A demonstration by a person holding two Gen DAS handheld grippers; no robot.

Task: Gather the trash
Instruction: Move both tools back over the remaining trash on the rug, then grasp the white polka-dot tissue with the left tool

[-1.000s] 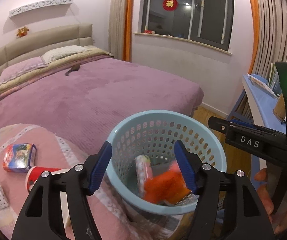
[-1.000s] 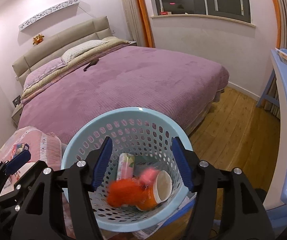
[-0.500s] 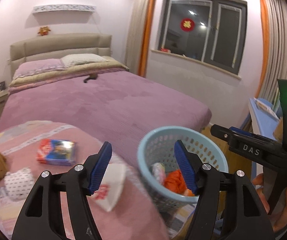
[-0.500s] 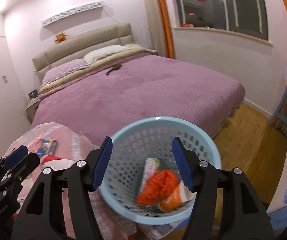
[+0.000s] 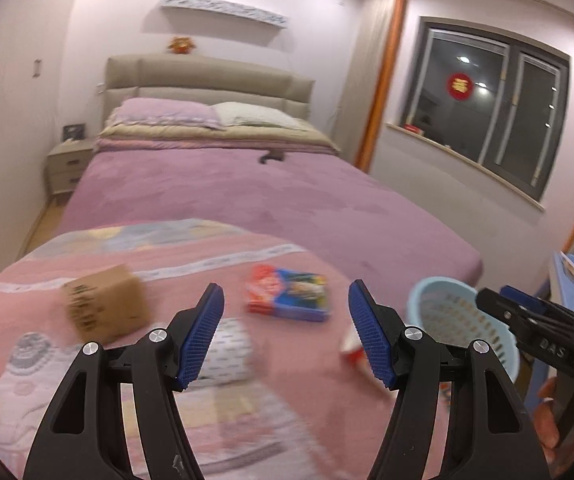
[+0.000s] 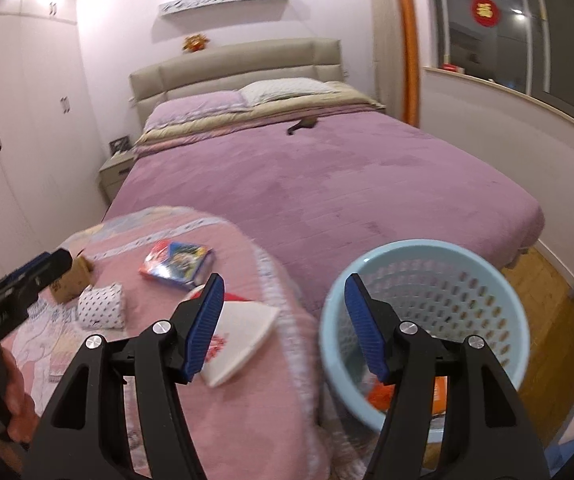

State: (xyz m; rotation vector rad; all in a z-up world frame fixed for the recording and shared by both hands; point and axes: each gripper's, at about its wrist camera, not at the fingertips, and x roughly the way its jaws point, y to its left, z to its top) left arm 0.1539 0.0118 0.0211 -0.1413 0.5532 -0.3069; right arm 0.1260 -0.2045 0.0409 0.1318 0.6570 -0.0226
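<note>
Four pieces of trash lie on the pink quilt [image 6: 215,420]: a colourful box [image 6: 177,263], a white-and-red paper cup [image 6: 233,334], a dotted white packet [image 6: 101,306] and a brown cardboard box [image 5: 105,308]. Just beside the quilt's edge stands the light blue basket [image 6: 427,256], orange wrappers in its bottom. Left gripper [image 5: 285,336] and right gripper [image 6: 283,328] hover with jaws apart, holding nothing. Behind spreads the purple bed [image 6: 327,184].

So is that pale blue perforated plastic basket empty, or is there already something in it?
Not empty: the pale blue perforated plastic basket holds orange trash at its bottom.
</note>
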